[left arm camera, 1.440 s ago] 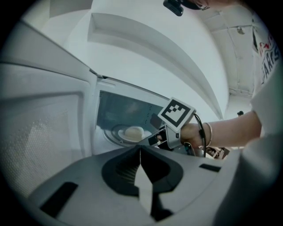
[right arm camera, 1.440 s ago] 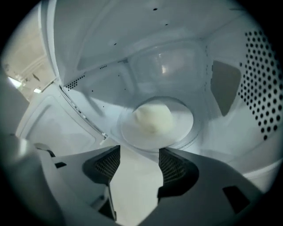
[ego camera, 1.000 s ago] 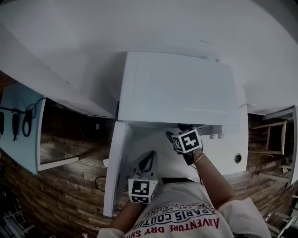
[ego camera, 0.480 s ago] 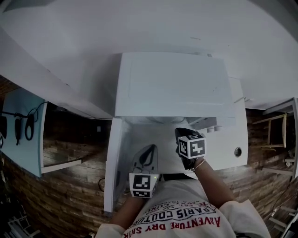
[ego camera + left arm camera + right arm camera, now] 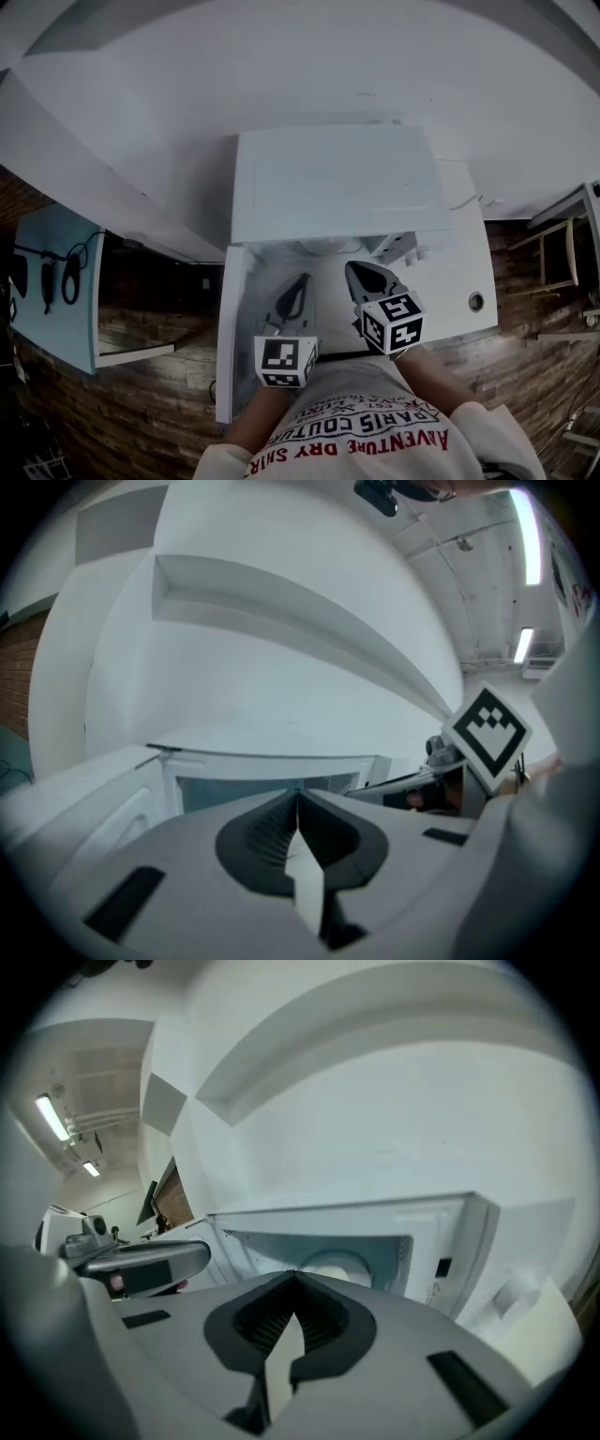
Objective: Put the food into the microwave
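The white microwave [image 5: 328, 183] stands in the middle, its door [image 5: 228, 347] swung open to the left. Inside the cavity lies a pale round dish [image 5: 334, 1267] of food, its rim also showing in the head view [image 5: 328, 247]. My left gripper [image 5: 298, 284] hovers in front of the opening, shut with nothing between its jaws [image 5: 298, 801]. My right gripper [image 5: 360, 272] is beside it, outside the cavity, also shut and empty [image 5: 294, 1284]. Neither touches the dish.
The microwave's control panel with knobs [image 5: 514, 1290] is right of the cavity. A white counter [image 5: 469, 272] with a round hole [image 5: 476, 301] carries the microwave. A blue board [image 5: 56, 281] hangs at the left, and a wooden chair [image 5: 553, 258] is at the right.
The right gripper has drawn back out of the microwave's opening toward the person and risen. The left gripper has risen too and tilted a little.
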The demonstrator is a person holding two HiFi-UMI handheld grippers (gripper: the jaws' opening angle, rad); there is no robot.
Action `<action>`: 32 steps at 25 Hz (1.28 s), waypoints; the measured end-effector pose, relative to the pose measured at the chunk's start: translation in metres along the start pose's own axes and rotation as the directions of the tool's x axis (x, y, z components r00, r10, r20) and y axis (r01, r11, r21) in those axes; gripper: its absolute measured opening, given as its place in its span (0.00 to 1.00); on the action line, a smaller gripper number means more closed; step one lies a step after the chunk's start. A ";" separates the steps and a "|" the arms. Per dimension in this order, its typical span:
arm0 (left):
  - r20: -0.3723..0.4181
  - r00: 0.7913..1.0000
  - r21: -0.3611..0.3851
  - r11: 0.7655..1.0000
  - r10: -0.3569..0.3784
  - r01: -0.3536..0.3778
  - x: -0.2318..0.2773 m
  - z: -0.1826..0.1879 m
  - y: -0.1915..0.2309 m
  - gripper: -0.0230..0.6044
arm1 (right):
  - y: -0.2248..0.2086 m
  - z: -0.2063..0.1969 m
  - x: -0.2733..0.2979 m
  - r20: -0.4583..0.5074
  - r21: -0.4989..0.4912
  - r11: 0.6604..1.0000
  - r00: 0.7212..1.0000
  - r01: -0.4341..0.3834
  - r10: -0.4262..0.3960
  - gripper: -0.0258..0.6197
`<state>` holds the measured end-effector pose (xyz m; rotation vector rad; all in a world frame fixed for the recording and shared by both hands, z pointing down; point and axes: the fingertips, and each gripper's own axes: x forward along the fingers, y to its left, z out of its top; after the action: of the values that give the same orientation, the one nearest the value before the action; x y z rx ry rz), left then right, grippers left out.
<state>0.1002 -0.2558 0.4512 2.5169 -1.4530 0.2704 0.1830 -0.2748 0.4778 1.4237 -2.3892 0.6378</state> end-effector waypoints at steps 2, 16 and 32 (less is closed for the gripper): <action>0.032 0.999 0.029 1.000 -0.001 0.000 0.000 0.016 0.000 0.05 | 0.006 0.021 -0.011 0.070 -0.030 1.000 0.998 0.000 0.002 0.06; 0.149 0.989 0.083 0.996 0.001 -0.014 0.001 0.072 -0.003 0.05 | 0.013 0.073 -0.037 0.232 -0.089 0.996 0.972 -0.026 0.046 0.06; 0.164 0.986 0.054 0.998 0.020 -0.029 0.000 0.081 -0.006 0.05 | 0.010 0.081 -0.051 0.270 -0.087 0.995 0.961 -0.038 0.061 0.06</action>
<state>0.1092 -0.2756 0.3732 2.6217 -1.5580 0.1128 0.1965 -0.2733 0.3819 1.5065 -2.6339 0.3698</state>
